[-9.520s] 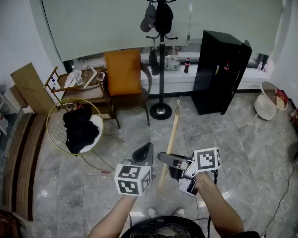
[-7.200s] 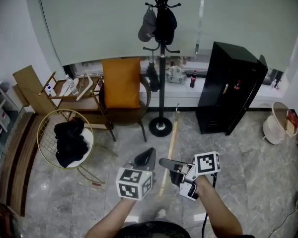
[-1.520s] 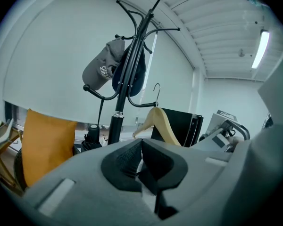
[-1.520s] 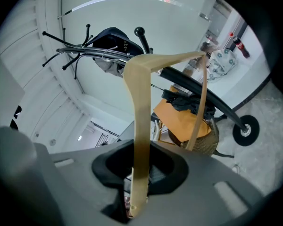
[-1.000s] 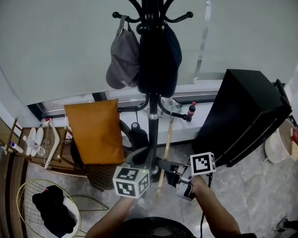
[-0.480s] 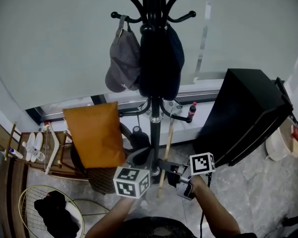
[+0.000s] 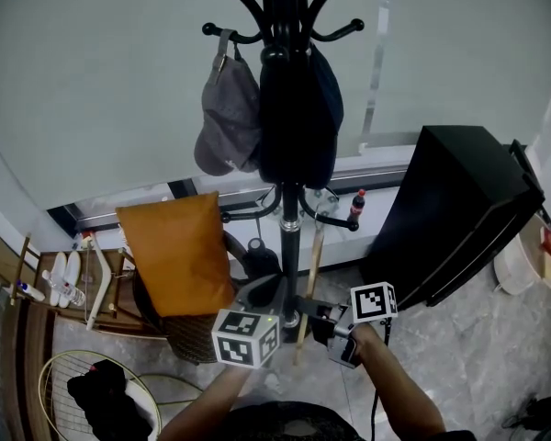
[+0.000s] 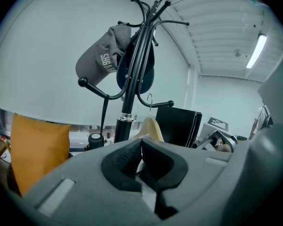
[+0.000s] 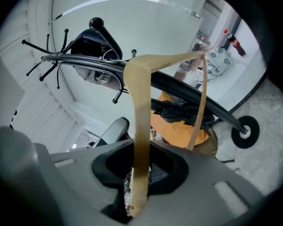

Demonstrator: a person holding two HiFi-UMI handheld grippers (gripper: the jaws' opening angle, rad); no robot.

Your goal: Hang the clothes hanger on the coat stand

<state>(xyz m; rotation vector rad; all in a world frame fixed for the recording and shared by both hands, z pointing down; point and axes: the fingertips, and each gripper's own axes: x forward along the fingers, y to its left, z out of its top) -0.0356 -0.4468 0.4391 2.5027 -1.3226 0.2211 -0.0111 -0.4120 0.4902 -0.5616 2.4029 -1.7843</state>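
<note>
head view, hanger just beside coat stand

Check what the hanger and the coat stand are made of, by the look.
Hanger: looks like wood, pale tan with a smooth matte finish, a flat bent arm and a thin bar. Its hook looks like thin silvery wire. Coat stand: likely metal tube, black with a slight gloss, with thin curved arms ending in ball tips.
</note>
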